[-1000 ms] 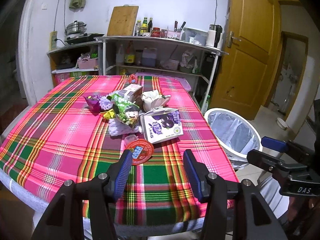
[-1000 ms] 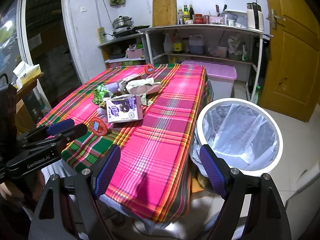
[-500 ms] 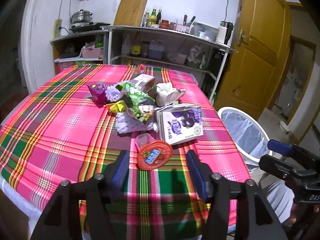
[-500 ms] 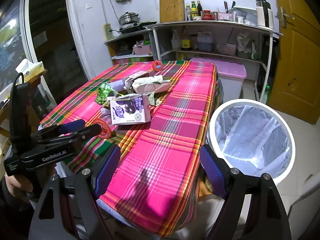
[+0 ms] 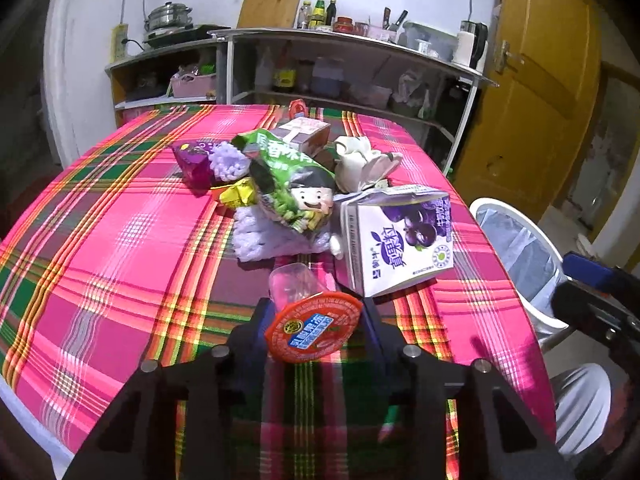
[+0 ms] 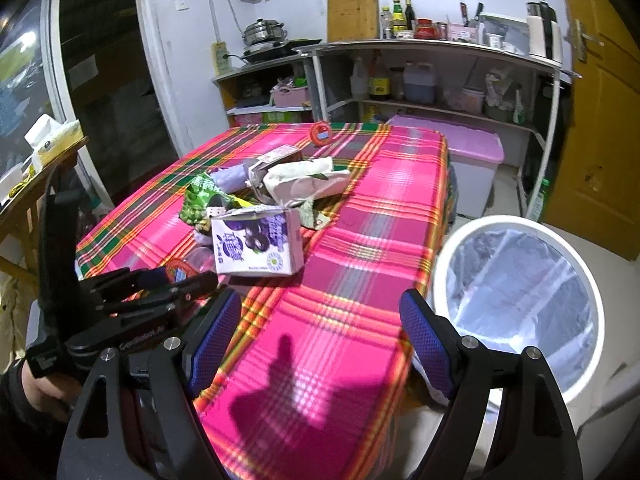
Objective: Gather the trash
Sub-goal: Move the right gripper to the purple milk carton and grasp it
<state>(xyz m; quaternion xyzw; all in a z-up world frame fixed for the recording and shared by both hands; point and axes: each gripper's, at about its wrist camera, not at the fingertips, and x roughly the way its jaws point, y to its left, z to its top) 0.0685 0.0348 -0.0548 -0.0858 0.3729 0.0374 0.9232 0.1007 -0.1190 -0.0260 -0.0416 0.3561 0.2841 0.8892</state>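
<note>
A clear plastic cup with an orange foil lid [image 5: 312,330] lies on its side on the plaid tablecloth [image 5: 120,248]. My left gripper [image 5: 314,312] is closing around it, and both pads touch the lid's rim. Behind it lies a trash pile: a purple milk carton [image 5: 404,236], a green snack bag [image 5: 288,176], white foam netting [image 5: 272,236] and crumpled white paper [image 5: 360,160]. My right gripper [image 6: 320,340] stands open and holds nothing, over the table's near right corner. Beside it is the white bin [image 6: 520,300]. The left gripper [image 6: 176,280] shows at the left of the right wrist view.
A second orange-lidded cup [image 5: 298,108] sits at the table's far edge. The lined bin [image 5: 516,248] stands on the floor right of the table. Shelves with bottles [image 6: 400,80], a pink storage box [image 6: 468,148] and a yellow door [image 5: 536,100] lie beyond. A side table [image 6: 44,152] stands at left.
My left gripper moved forward and down to the orange-lidded cup, and its jaws narrowed around the lid. My right gripper shifted a little along the table edge and stayed open.
</note>
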